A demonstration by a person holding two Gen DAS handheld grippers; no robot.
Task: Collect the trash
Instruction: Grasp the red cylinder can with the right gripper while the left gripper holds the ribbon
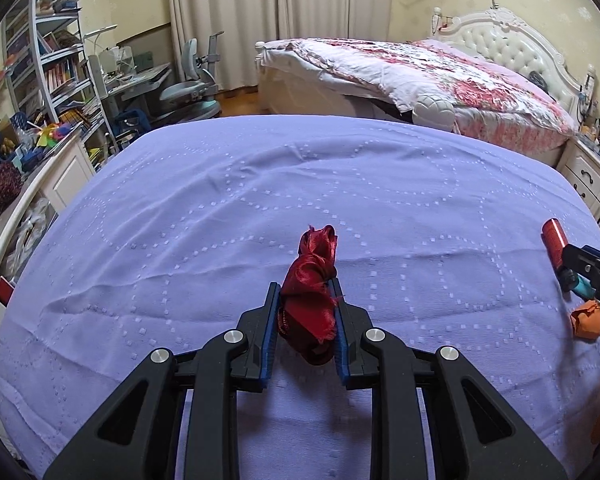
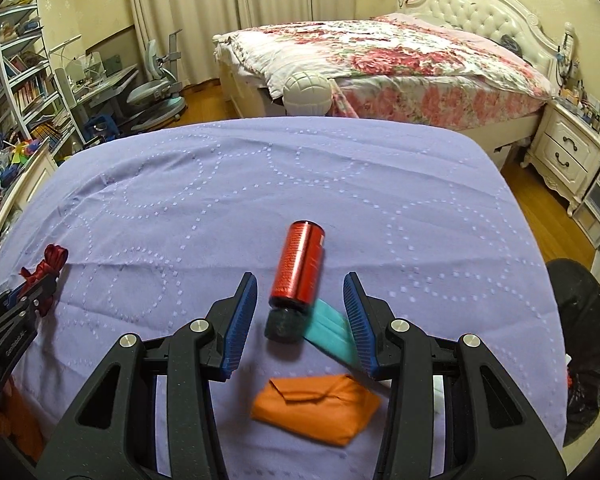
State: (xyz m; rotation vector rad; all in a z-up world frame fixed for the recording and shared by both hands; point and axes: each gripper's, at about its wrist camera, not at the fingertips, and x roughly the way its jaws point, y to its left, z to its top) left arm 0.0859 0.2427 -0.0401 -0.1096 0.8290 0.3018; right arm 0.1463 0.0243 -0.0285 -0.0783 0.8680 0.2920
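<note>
My left gripper (image 1: 306,292) is shut on a crumpled red ribbon (image 1: 310,296) over the purple bedspread (image 1: 260,208). In the right wrist view it shows at the far left (image 2: 40,284), with the red ribbon (image 2: 46,266) in it. My right gripper (image 2: 300,292) is open, its jaws on either side of a red spool with a black end (image 2: 298,268) that lies on the bedspread (image 2: 260,184). A teal piece (image 2: 332,334) lies by the right pad. A folded orange paper (image 2: 316,406) lies just below the jaws. The left wrist view shows the spool (image 1: 556,246) and the orange paper (image 1: 588,318) at the far right.
A black-lined trash bin (image 2: 584,344) stands beside the bed at the right. A second bed with a floral quilt (image 2: 380,60) lies beyond. A desk and chair (image 1: 180,80) and a bookshelf (image 1: 48,60) stand at the left, a nightstand (image 2: 568,156) at the right.
</note>
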